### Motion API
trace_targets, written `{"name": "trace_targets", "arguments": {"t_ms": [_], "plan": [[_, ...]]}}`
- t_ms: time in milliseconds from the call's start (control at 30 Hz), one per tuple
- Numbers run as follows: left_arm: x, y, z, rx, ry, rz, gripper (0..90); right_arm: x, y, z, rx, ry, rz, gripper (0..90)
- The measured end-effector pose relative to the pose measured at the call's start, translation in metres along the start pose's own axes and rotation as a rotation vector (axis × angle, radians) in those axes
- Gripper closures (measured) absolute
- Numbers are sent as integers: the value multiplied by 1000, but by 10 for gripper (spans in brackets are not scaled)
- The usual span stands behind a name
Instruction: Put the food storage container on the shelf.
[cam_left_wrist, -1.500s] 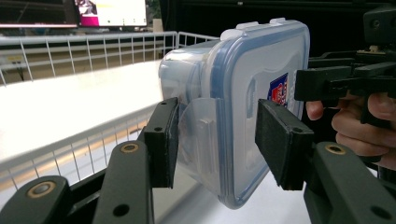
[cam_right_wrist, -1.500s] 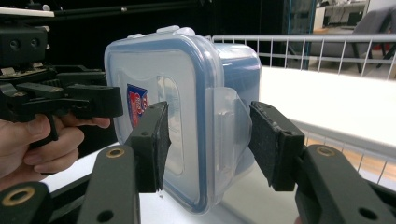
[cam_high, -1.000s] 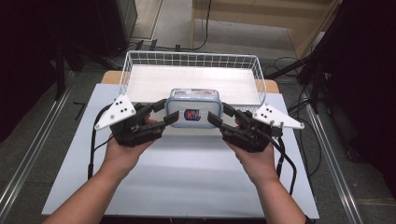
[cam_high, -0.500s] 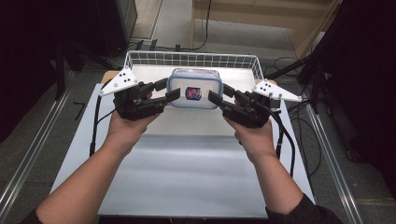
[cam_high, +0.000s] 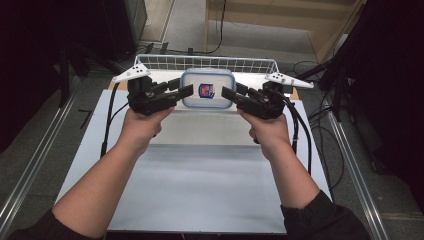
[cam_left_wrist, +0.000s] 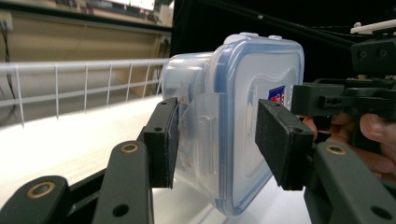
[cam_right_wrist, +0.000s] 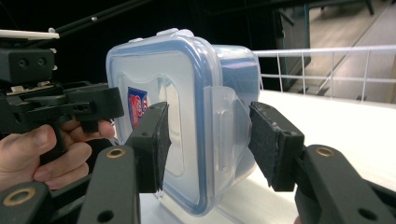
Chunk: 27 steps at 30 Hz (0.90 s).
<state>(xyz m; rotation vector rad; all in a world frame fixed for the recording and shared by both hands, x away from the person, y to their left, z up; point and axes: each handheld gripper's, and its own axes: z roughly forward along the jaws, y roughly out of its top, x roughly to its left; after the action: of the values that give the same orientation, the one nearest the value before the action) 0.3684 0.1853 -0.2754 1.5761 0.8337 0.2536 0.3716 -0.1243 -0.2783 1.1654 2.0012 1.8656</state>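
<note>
Fingers (cam_left_wrist: 161, 140) of the left gripper (cam_high: 172, 92) straddle a clear side latch of the plastic container (cam_high: 208, 88): 1 pad touches the tub side of the flap, the other stands a little off the lid, so the jaws are partly apart and not clamped. Those of the right gripper (cam_high: 235, 95) bracket the opposite latch the same way, with a visible gap at the outer pad (cam_right_wrist: 271, 140). Whether either truly bears the box, I cannot tell.

From above, the container sits between the 2 grippers at the near edge of the white wire basket (cam_high: 150, 61), lid with its blue rim facing the camera. Behind the basket lie black cables (cam_high: 220, 30) on the floor; a white table (cam_high: 200, 190) spreads beneath the forearms.

On the lid is 1 small red-and-blue label (cam_high: 205, 90); its writing is too small to read.
</note>
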Motion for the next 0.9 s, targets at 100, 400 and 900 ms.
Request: {"name": "trace_targets", "arguments": {"t_ms": [100, 400, 900], "plan": [[5, 2, 1, 1, -6, -63, 509, -3, 2, 3, 15, 7, 37, 515], [12, 9, 7, 55, 8, -154, 509, -12, 10, 11, 81, 15, 134, 520], [19, 9, 19, 105, 7, -305, 509, -26, 16, 12, 157, 12, 264, 532]]}}
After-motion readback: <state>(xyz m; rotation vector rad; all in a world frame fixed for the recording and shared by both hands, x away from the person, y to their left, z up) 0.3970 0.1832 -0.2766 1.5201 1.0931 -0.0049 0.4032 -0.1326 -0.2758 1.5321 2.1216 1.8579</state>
